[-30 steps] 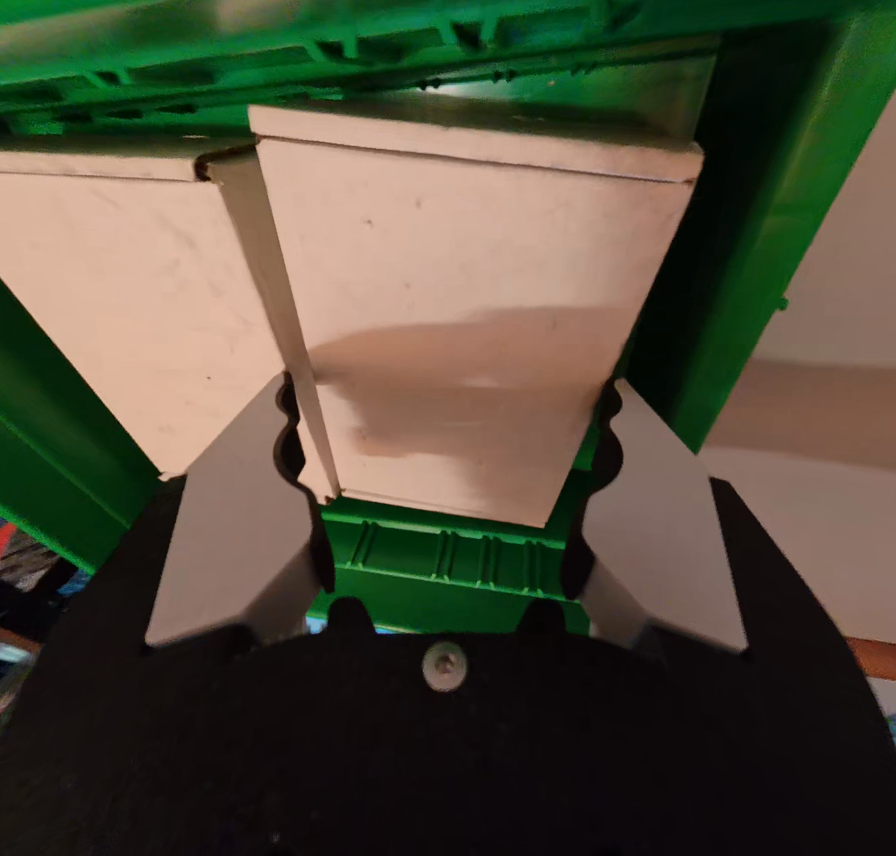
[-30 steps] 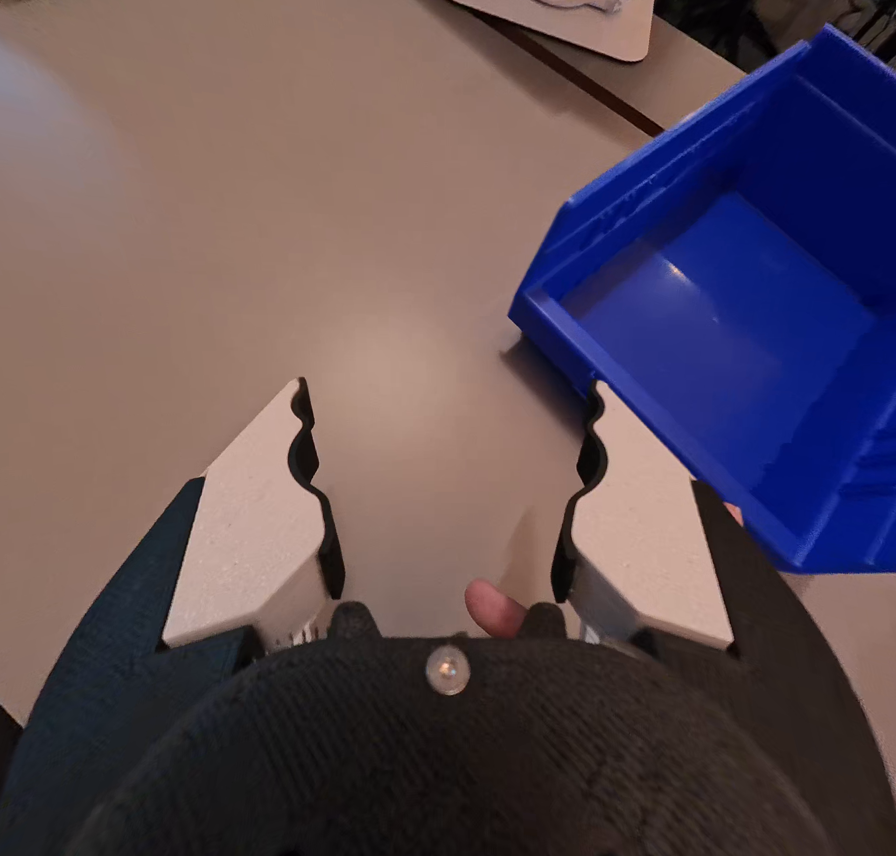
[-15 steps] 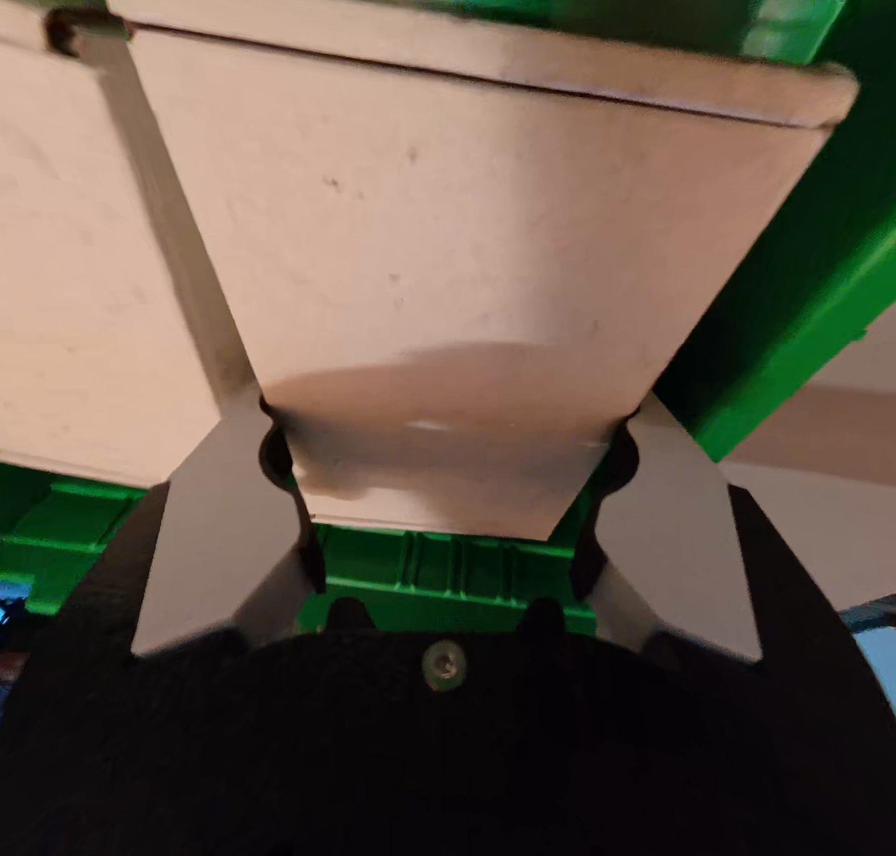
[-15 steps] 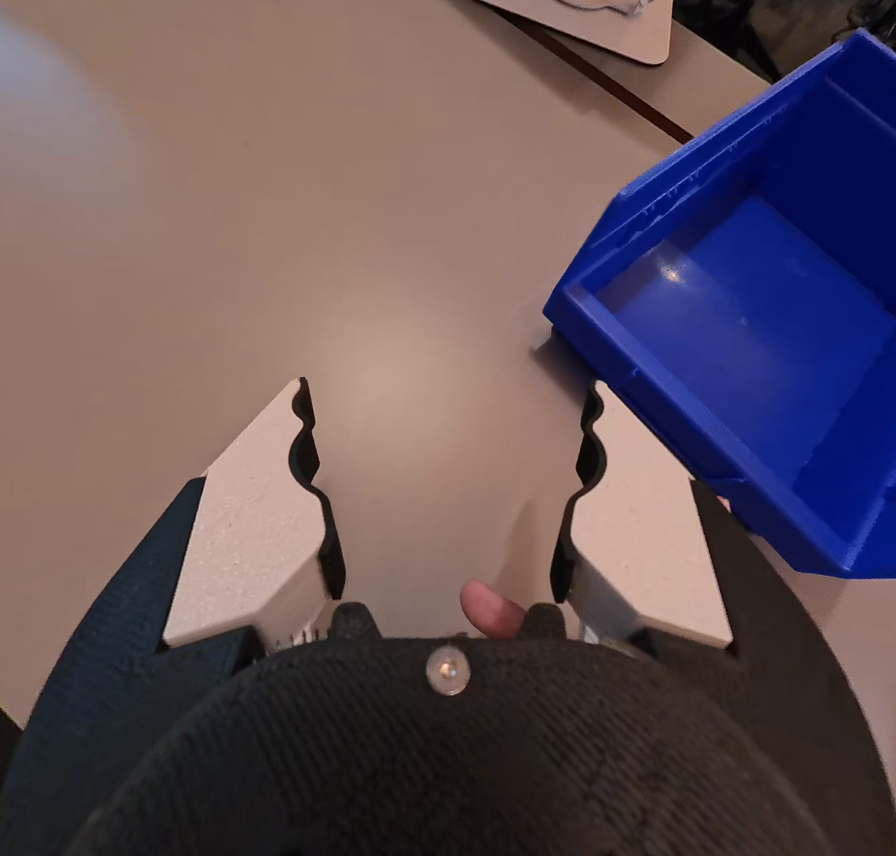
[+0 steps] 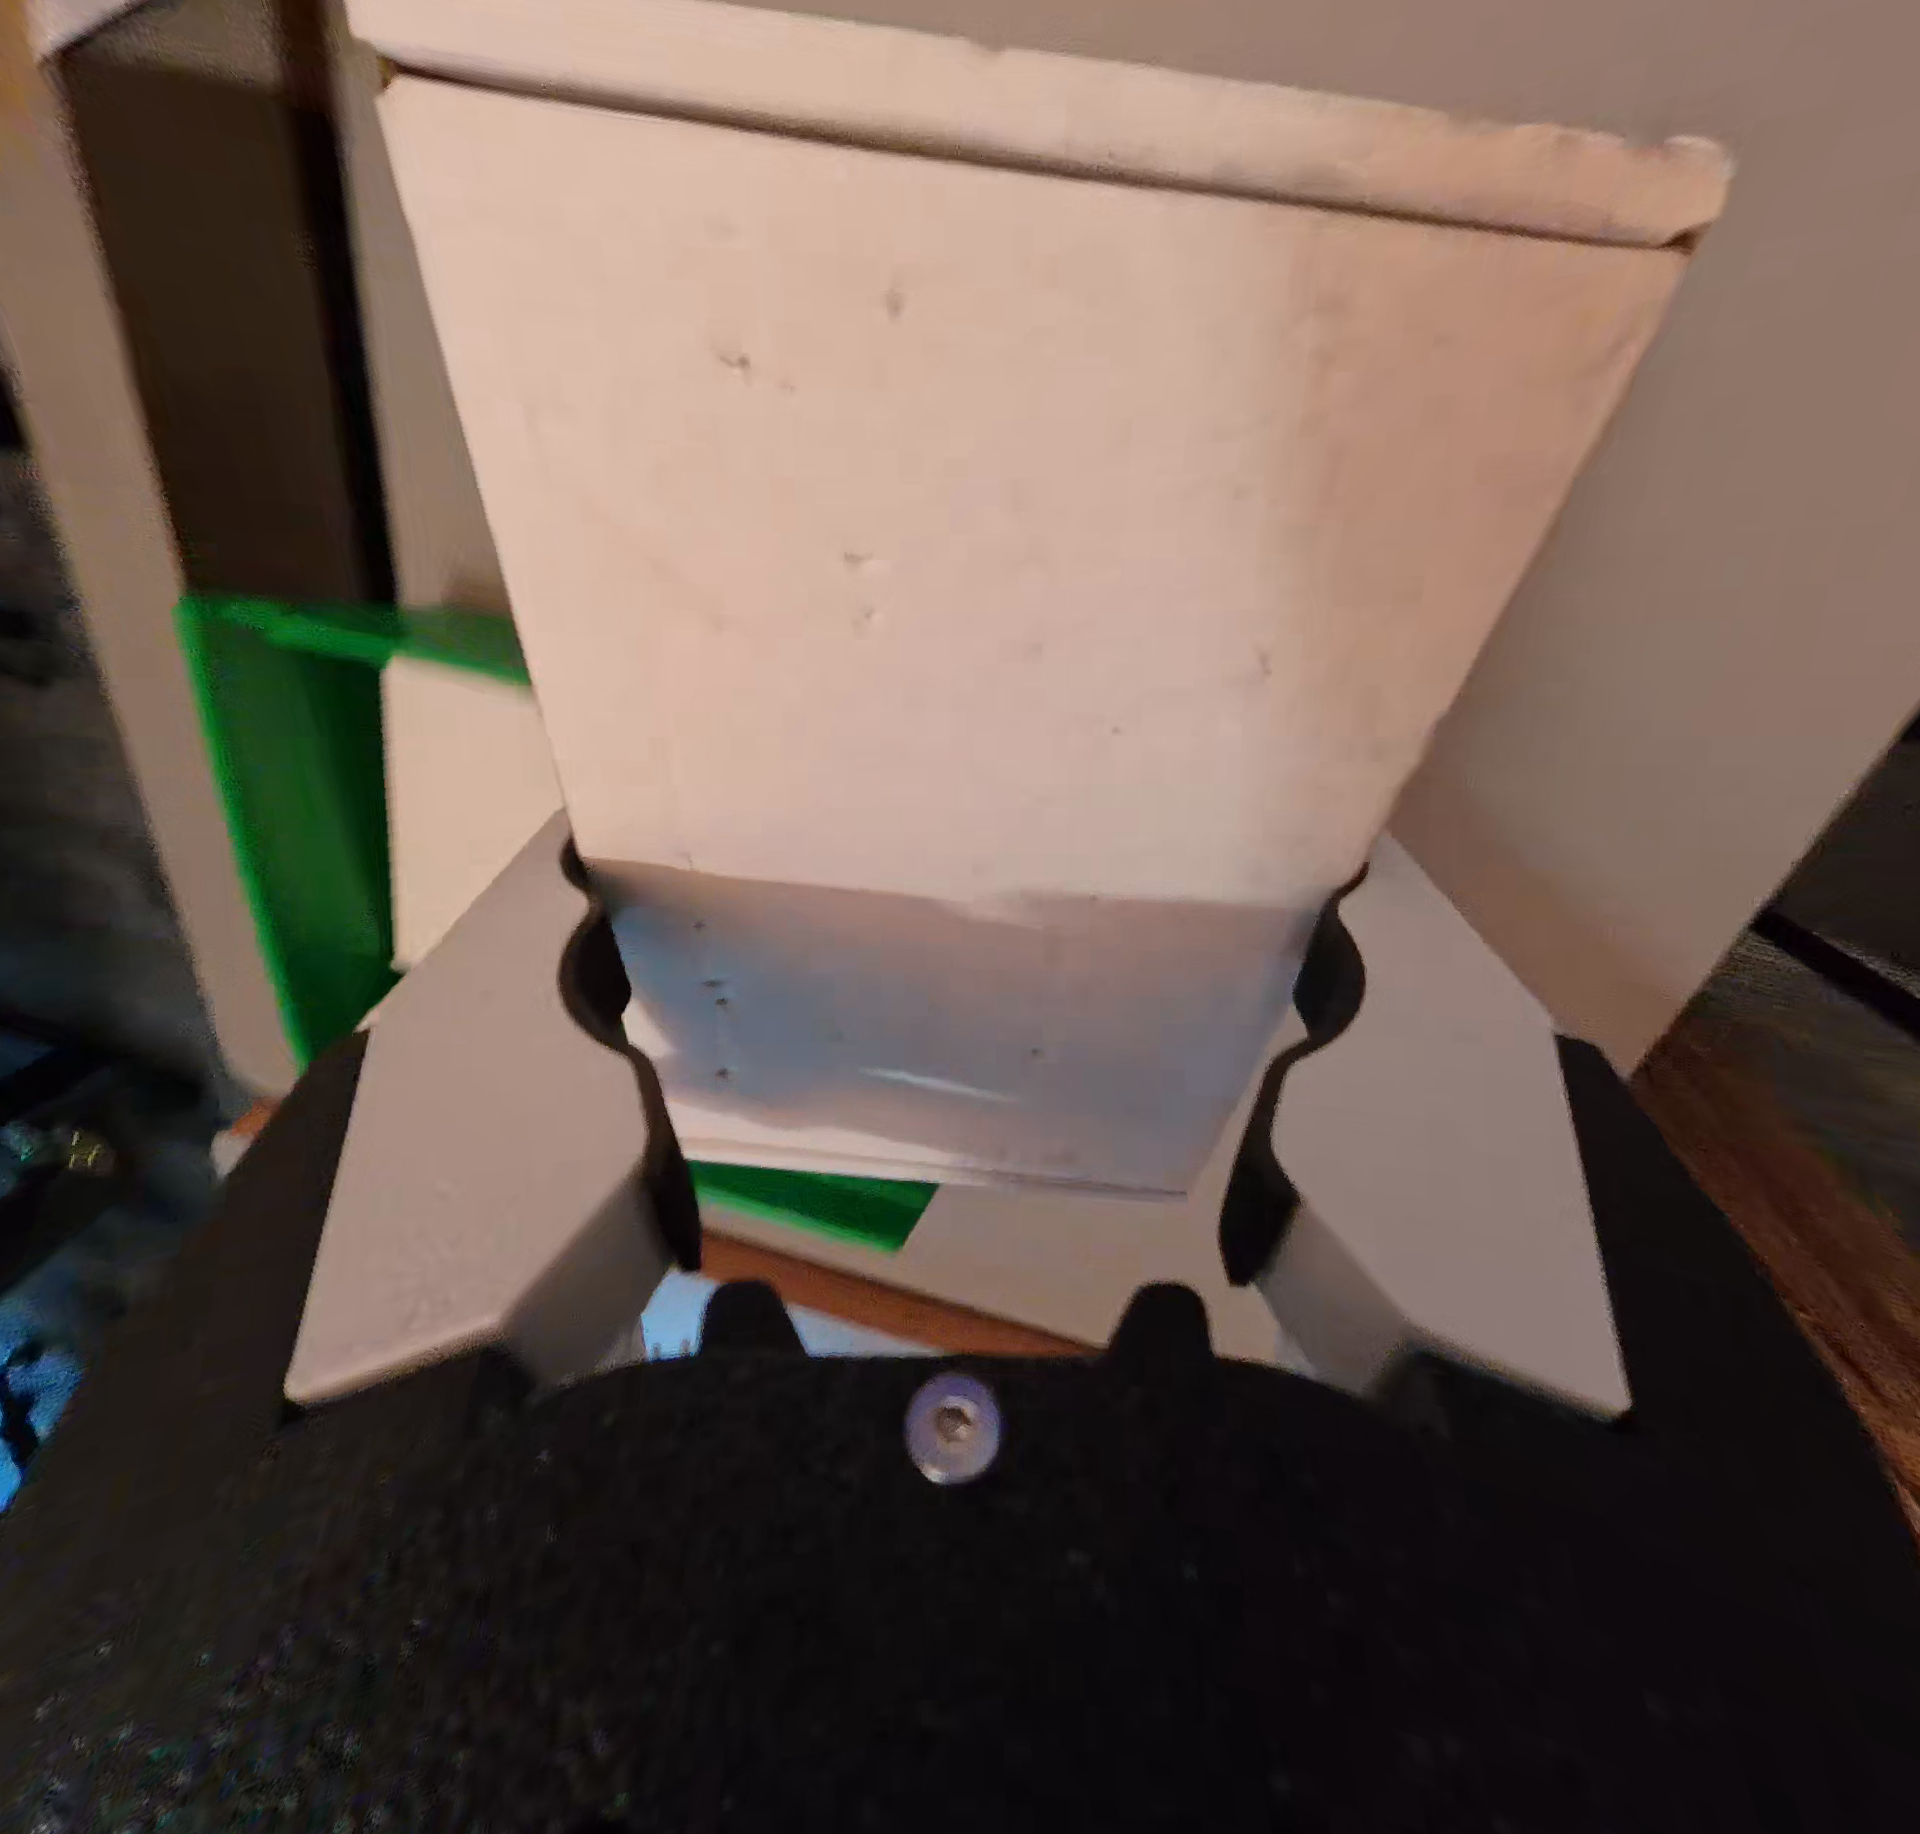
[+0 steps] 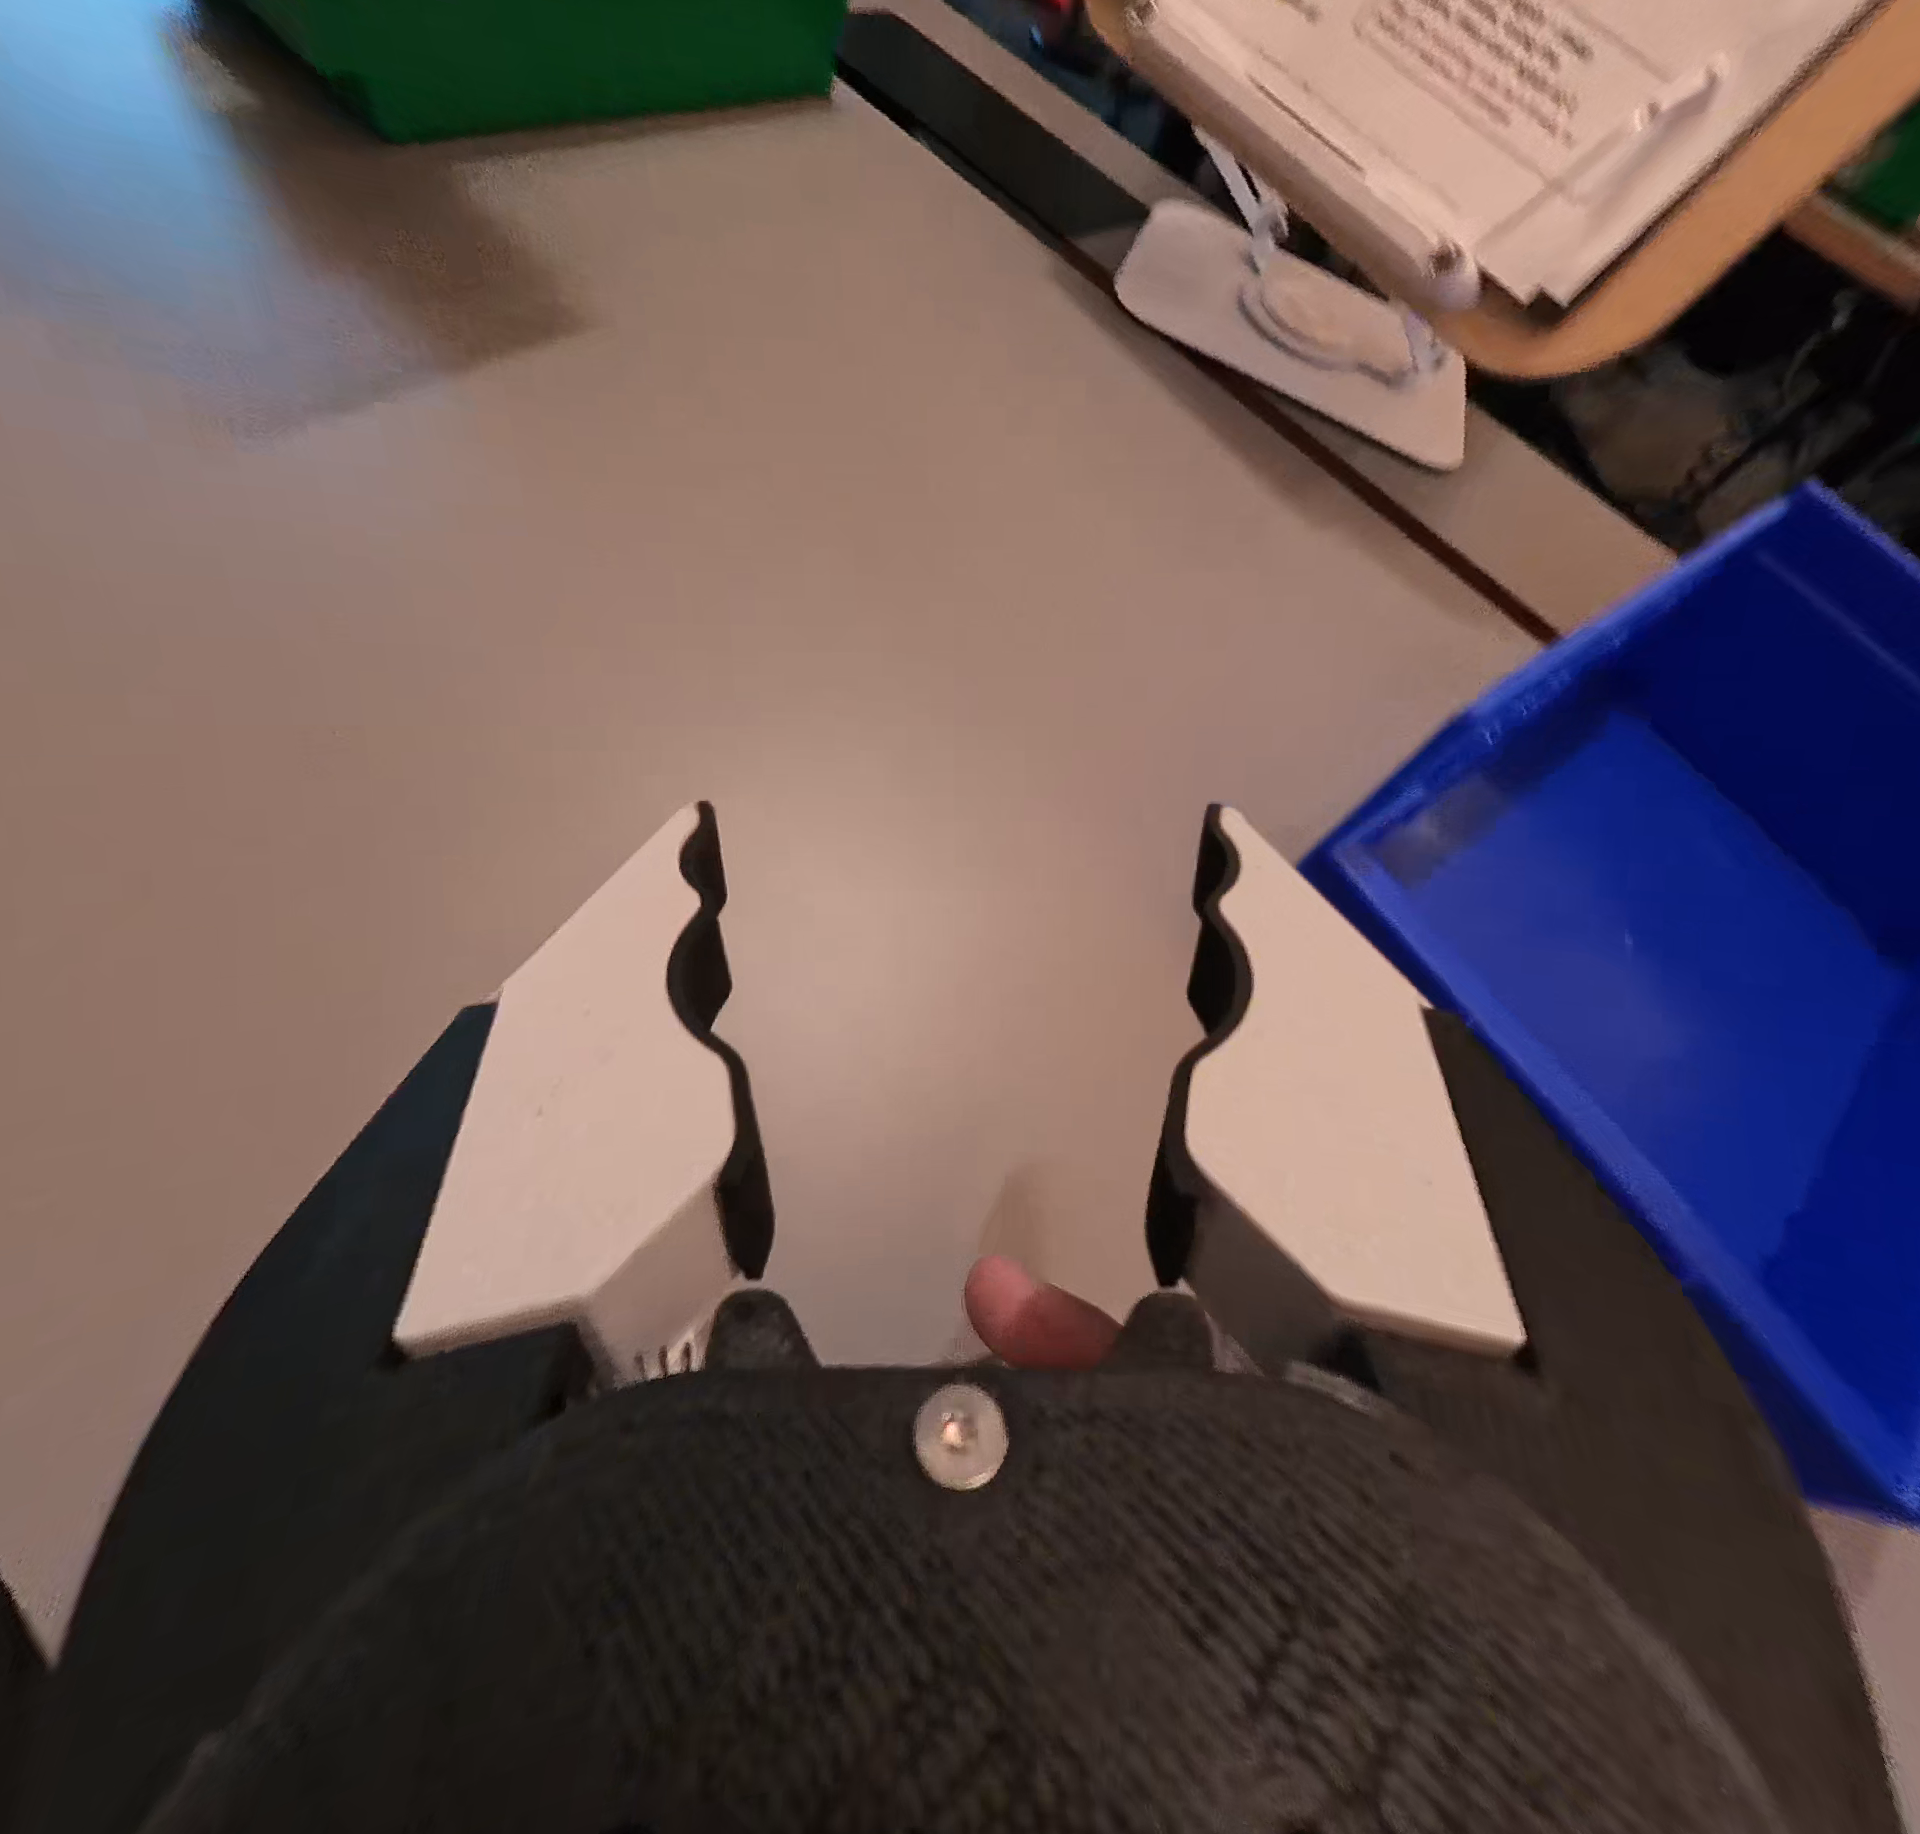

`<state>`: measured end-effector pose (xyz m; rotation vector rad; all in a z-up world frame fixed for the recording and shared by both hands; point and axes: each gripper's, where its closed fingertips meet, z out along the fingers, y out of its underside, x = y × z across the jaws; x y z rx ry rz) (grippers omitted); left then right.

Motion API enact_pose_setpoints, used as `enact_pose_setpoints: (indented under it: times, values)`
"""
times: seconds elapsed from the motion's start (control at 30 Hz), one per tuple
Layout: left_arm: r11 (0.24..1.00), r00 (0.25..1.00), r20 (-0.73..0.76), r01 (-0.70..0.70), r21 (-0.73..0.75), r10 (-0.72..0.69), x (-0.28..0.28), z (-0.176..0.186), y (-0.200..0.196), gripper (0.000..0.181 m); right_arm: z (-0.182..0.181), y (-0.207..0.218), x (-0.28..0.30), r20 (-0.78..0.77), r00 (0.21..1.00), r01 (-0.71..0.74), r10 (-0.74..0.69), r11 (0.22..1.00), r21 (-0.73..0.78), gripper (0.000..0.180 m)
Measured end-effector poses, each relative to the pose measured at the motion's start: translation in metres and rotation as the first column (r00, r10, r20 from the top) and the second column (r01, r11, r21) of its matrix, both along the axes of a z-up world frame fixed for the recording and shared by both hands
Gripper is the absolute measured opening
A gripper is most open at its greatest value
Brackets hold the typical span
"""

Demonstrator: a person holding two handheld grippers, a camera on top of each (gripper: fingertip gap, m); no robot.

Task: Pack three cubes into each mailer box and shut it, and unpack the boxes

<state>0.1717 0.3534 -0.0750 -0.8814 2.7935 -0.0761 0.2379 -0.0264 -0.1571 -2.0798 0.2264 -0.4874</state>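
My left gripper is shut on a closed white mailer box and holds it in the air, its lid edge at the far end. Below and to the left is the green bin with another white box in it. My right gripper is open and empty, low over the grey table. An empty blue bin stands just to its right. No cubes show in either view.
The green bin also shows at the far left of the table in the right wrist view. A document stand with papers on a white base stands at the table's far edge. A fingertip shows between the right gripper's fingers.
My left gripper has lifted the white box up out of the green bin, which now lies below. My right gripper has tilted upward and its jaws have narrowed a little.
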Motion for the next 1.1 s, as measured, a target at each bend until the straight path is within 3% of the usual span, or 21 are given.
enact_pose_setpoints:
  times: [0.2,0.37,0.53,0.67,0.73,0.77,0.8,0.83,0.87,0.93,1.1]
  values:
    - [0.995,0.988,-0.123,0.094,-0.036,-0.098,-0.015,-0.083,-0.119,0.131,0.006,0.038,-0.025,0.234,0.964,-0.132,0.128,0.991,-0.001,0.102]
    - [0.990,0.989,-0.057,0.140,0.027,-0.138,0.005,-0.139,-0.181,0.130,-0.008,0.048,-0.052,0.306,0.923,-0.228,0.232,0.972,-0.049,0.096]
    - [0.982,0.986,0.023,0.169,-0.079,-0.167,0.017,-0.168,-0.239,0.130,-0.021,0.044,-0.065,0.316,0.907,-0.265,0.279,0.960,-0.086,0.086]
    - [0.975,0.993,0.044,0.115,-0.189,-0.109,0.019,-0.165,-0.250,0.130,-0.027,0.039,-0.071,0.305,0.902,-0.293,0.306,0.952,-0.089,0.087]
    - [0.923,0.992,0.092,0.116,-0.368,-0.088,0.022,-0.141,-0.261,0.103,-0.030,0.036,-0.074,0.327,0.888,-0.303,0.324,0.946,-0.113,0.087]
    - [0.881,0.993,0.105,0.100,-0.463,-0.058,0.023,-0.126,-0.262,0.081,-0.032,0.035,-0.074,0.337,0.881,-0.306,0.333,0.943,-0.130,0.087]
    - [0.835,0.994,0.113,0.070,-0.545,-0.010,0.028,-0.114,-0.260,0.036,-0.034,0.035,-0.073,0.348,0.874,-0.305,0.338,0.941,-0.149,0.087]
    - [0.790,0.994,0.107,0.037,-0.612,0.036,0.032,-0.105,-0.255,0.010,-0.036,0.036,-0.072,0.364,0.866,-0.300,0.342,0.939,-0.169,0.087]
    - [0.758,0.993,0.083,-0.008,-0.652,0.081,0.036,-0.102,-0.248,0.000,-0.038,0.037,-0.070,0.379,0.856,-0.300,0.351,0.935,-0.188,0.087]
    - [0.731,0.993,0.005,-0.083,-0.678,0.118,0.038,-0.109,-0.235,0.000,-0.042,0.042,-0.067,0.414,0.829,-0.299,0.377,0.923,-0.241,0.085]
    - [0.748,0.991,-0.007,-0.108,-0.655,0.137,0.045,-0.131,-0.225,0.000,-0.048,0.060,-0.063,0.518,0.693,-0.301,0.501,0.855,-0.423,0.086]
